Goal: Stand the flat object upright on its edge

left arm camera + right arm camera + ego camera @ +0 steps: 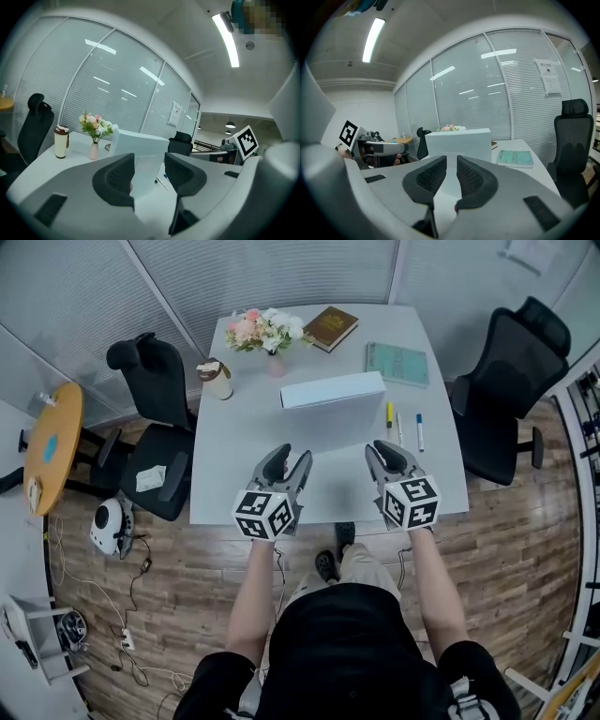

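Both forearms reach forward from the table's near edge, side by side, each gripper pointing slightly downward toward the far side. The left gripper (292,463) has its jaws well apart with nothing between them. The right gripper (386,454) has its jaws nearly together, with a narrow gap left between the pads, and it also holds nothing. Neither gripper touches the box (328,418), which stands upright on its long edge in the middle of the white table (225,474), just beyond both grippers.

Past the box sit flowers (267,331), a brown book (330,327) and a green book (397,363). A cup (217,380) stands at far left, and pens (419,430) lie to the right of the box. A black chair (155,427) stands at the left and another chair (506,381) at the right. The floor (506,559) is wood, and a glass wall with blinds (281,273) runs behind the table.
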The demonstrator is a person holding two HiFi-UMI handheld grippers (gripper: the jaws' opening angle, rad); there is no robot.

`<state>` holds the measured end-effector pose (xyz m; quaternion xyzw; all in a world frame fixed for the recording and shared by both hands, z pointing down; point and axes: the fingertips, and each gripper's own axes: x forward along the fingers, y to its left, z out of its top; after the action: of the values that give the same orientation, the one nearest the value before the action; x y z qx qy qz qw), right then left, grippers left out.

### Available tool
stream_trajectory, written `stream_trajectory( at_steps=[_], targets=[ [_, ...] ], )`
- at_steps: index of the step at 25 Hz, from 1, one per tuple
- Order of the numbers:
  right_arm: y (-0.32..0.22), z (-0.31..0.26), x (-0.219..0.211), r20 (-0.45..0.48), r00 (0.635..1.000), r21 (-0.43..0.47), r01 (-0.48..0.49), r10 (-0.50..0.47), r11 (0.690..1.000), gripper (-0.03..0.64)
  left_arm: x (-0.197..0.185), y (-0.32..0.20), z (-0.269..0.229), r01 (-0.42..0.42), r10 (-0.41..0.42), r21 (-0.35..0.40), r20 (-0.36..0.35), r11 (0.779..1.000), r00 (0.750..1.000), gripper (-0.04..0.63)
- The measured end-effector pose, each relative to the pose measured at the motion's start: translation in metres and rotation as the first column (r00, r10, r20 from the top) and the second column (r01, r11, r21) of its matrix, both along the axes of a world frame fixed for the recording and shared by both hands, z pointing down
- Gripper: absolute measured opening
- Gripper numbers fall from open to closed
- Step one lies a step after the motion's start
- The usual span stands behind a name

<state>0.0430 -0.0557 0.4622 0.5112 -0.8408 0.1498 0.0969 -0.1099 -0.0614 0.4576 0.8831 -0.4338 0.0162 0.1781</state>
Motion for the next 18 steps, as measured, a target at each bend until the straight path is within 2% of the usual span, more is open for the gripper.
stream_trajectory(
  at_steps=[5, 12, 18],
  targets=[
    [0.021, -0.027, -0.016, 0.006, 1.000, 0.038, 0.024, -0.024, 0.999, 0.072, -0.002, 0.024, -0.025, -0.006, 0.006, 0.024, 0.000, 1.000, 1.000, 0.193],
    [0.043, -0.069, -0.022, 0.035, 0.999, 0.110, 0.018, -0.022, 0.994, 0.018, -0.001, 0.053, -0.073, -0.032, 0.032, 0.120, 0.008, 0.992, 0.999, 0.152],
    [0.060, -0.093, -0.021, 0.038, 0.999, 0.153, 0.027, -0.033, 0.988, 0.017, -0.001, 0.071, -0.096, -0.046, 0.045, 0.156, 0.008, 0.987, 0.999, 0.082]
  ],
)
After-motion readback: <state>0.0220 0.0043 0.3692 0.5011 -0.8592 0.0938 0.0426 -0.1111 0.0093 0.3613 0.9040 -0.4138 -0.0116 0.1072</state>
